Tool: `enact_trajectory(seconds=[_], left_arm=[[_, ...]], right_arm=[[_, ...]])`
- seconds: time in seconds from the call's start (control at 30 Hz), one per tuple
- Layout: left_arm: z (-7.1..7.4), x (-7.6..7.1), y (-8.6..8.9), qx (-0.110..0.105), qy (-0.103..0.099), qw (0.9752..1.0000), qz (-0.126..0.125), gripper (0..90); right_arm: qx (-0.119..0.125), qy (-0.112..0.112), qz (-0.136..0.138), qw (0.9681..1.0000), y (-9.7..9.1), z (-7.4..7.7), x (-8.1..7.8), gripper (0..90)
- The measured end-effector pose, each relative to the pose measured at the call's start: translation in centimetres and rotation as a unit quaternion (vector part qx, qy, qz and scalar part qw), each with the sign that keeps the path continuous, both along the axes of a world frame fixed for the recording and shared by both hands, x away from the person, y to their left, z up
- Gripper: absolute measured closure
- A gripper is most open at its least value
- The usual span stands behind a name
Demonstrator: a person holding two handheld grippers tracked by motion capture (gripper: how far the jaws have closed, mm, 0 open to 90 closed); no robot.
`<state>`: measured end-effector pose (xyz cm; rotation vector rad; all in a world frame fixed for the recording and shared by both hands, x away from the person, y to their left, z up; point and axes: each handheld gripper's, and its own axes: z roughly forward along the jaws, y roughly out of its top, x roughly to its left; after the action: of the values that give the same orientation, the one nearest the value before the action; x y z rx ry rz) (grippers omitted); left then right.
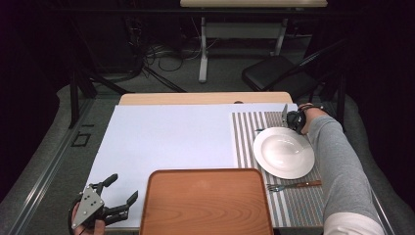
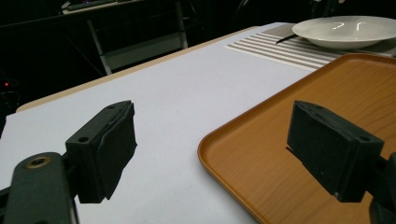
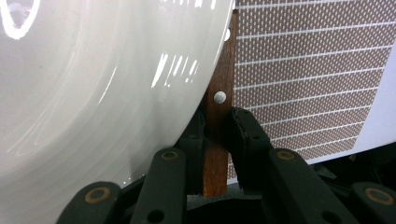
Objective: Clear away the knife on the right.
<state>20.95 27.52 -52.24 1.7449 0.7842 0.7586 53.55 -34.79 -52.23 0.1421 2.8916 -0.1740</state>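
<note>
A white plate sits on a striped placemat at the right of the table. Behind the plate's far rim my right gripper is shut on the wooden handle of a utensil. The handle has a metal rivet and lies against the plate's rim. The utensil's dark tip pokes out to the left of the plate. My left gripper stands open at the near left corner, beside an orange-brown tray, with nothing between its pads.
A fork with a wooden handle lies on the placemat in front of the plate. A white sheet covers the middle and left of the table. A folding chair and a desk's legs stand beyond the far edge.
</note>
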Motion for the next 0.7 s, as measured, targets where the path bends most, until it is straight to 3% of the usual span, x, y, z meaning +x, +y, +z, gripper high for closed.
enact_trajectory(seconds=[0.13,0.17,0.2,0.23,0.43,0.47,0.5,0.53,0.57,0.67,0.7], left_arm=[[0.0,0.0,0.0,-0.001,0.000,1.0000,0.001,15.7],[0.0,0.0,0.0,-0.001,0.000,1.0000,0.001,15.7],[0.0,0.0,0.0,-0.001,0.000,1.0000,0.001,15.7],[0.0,0.0,0.0,-0.001,0.000,1.0000,0.001,15.7],[0.0,0.0,0.1,-0.002,0.001,1.0000,0.001,15.7],[0.0,0.0,0.1,-0.002,0.001,1.0000,0.000,15.7],[0.0,0.0,0.1,-0.002,0.001,1.0000,0.000,15.7],[0.0,0.0,0.1,-0.002,0.001,1.0000,0.000,15.7],[0.0,0.0,0.1,-0.001,0.001,1.0000,-0.001,15.7],[0.0,0.1,0.1,-0.003,0.001,1.0000,-0.001,15.7],[0.0,0.1,0.1,-0.004,0.000,1.0000,-0.001,15.7]], right_arm=[[0.010,-0.003,-0.004,0.9999,-0.1,0.2,-0.1,75.6],[0.002,0.002,0.007,1.0000,-0.1,0.4,0.2,75.7],[0.019,-0.006,0.003,0.9998,-0.3,0.2,0.0,75.7],[0.018,-0.008,-0.009,0.9998,-0.3,0.3,-0.2,75.7],[0.023,-0.014,-0.008,0.9996,-0.5,1.3,-0.2,75.8],[0.038,-0.021,-0.005,0.9991,-0.6,1.7,-0.2,75.8],[0.038,-0.021,-0.005,0.9991,-0.6,1.7,-0.2,75.8],[0.035,-0.020,-0.026,0.9989,-0.5,2.0,-0.4,75.8],[0.045,-0.035,-0.041,0.9975,-0.5,2.3,-0.7,75.8],[0.052,-0.039,-0.007,0.9979,-0.5,2.9,-0.3,75.8],[0.056,-0.048,-0.043,0.9964,-0.4,3.1,-1.0,75.8]])
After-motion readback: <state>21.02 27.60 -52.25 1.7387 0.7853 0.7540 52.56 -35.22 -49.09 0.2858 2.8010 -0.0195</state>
